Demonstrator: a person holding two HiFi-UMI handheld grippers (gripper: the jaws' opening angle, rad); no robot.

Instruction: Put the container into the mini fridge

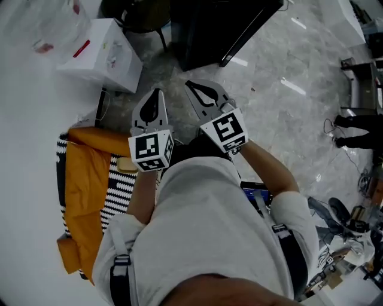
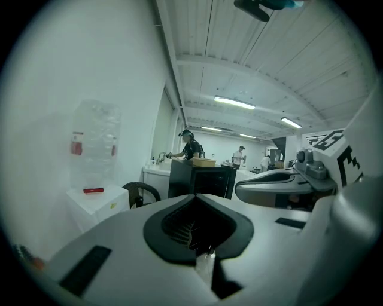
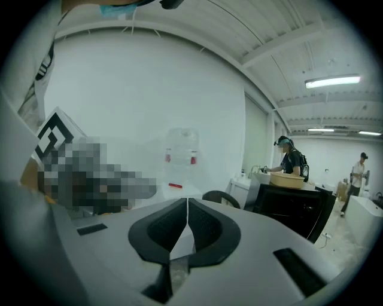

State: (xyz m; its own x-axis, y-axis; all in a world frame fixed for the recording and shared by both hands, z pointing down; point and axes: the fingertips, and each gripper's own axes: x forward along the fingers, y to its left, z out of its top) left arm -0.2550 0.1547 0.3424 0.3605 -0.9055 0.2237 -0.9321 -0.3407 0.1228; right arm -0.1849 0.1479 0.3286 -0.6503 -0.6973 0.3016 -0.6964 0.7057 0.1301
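Left gripper point(image 1: 157, 93) and right gripper point(image 1: 192, 86) are held closed (jaws empty), pointed toward the fridge point(image 1: 221, 30) at 12 o'clock.

Polished grey marbled floor point(image 1: 281, 113), streaked with pale lamp reflections. Carries a black mini fridge point(image 1: 221, 30) at twelve o'clock, with a dark chair point(image 1: 143, 15) just beside it towards eleven. Bears a white box-shaped cabinet point(image 1: 105, 57) at ten to eleven o'clock. Holds a black-and-white zigzag mat point(image 1: 119, 191) at eight o'clock, with an orange cloth point(image 1: 90, 173) spread over much of it. Shows a thin black cable point(image 1: 328, 127) looping at three o'clock, and clutter point(image 1: 335, 263) at four, too jumbled to name.
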